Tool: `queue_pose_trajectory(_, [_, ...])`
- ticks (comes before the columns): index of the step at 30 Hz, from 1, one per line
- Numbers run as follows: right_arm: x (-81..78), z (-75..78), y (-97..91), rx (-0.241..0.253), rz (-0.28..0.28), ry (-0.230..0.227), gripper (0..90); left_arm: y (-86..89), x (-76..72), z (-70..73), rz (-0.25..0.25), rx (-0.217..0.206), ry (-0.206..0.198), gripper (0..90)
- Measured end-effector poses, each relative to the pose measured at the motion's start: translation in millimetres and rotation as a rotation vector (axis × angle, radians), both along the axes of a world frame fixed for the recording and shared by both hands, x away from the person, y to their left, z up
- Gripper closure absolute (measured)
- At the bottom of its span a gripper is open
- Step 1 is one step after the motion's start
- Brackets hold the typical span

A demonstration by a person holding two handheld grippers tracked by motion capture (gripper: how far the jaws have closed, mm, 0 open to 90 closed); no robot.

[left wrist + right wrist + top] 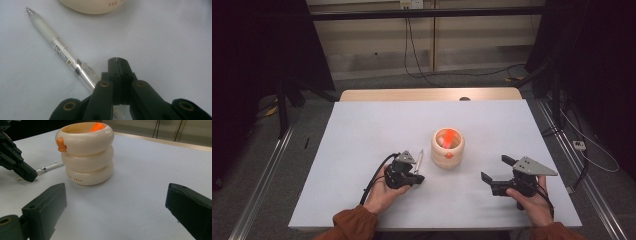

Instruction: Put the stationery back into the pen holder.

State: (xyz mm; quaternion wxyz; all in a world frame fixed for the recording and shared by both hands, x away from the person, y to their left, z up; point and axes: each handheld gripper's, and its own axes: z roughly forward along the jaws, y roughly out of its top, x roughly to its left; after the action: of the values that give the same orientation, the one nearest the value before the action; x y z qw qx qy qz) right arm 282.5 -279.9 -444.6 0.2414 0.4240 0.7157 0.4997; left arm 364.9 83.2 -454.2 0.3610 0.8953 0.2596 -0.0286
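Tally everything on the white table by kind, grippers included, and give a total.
Clear pens lying on the table: 1
Cream ring-shaped holders: 1
Orange items standing in the holder: 1
Hand-held grippers: 2, the left gripper and the right gripper
Total: 5

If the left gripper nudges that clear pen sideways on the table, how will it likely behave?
The pen looks round and smooth-barrelled, lying flat on the bare table, so it would probably roll. Its glossy plastic may slip between jaws. It seems stiff and light.

Cream ringed holder (86, 157): red lettering along bottom ring, "THE" legible in left gripper view, "SWAN" in right gripper view; pen (62, 53) beside it carries unreadably small label print.
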Motion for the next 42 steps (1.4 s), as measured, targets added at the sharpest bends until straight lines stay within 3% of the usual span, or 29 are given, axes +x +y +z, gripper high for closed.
queue_pose_trajectory(3, [0.3,-0.1,0.1,0.001,-0.001,0.001,3.3,4.0,-1.2,1.1,-0.017,0.014,-0.026,90.0])
queue_pose_trajectory(16, [0.6,-0.1,0.1,0.001,-0.001,0.0,3.3,24.7,1.1,3.2,0.013,0.041,-0.019,90.0])
queue_pose_trajectory(28, [1.5,-0.6,1.1,-0.002,0.003,0.002,3.3,27.6,0.9,3.3,0.028,0.044,-0.023,90.0])
queue_pose_trajectory(35, [1.6,-0.8,1.1,-0.003,0.003,0.002,3.3,25.2,-4.0,4.7,-0.008,-0.02,-0.016,90.0])
queue_pose_trajectory(40, [1.3,-0.5,1.0,-0.003,0.005,0.0,3.3,24.1,-7.4,9.7,-0.011,-0.06,-0.043,85.8])
queue_pose_trajectory(42, [1.5,-0.5,0.9,0.001,0.003,0.001,3.3,26.1,-7.8,12.6,0.01,-0.08,-0.054,82.3])
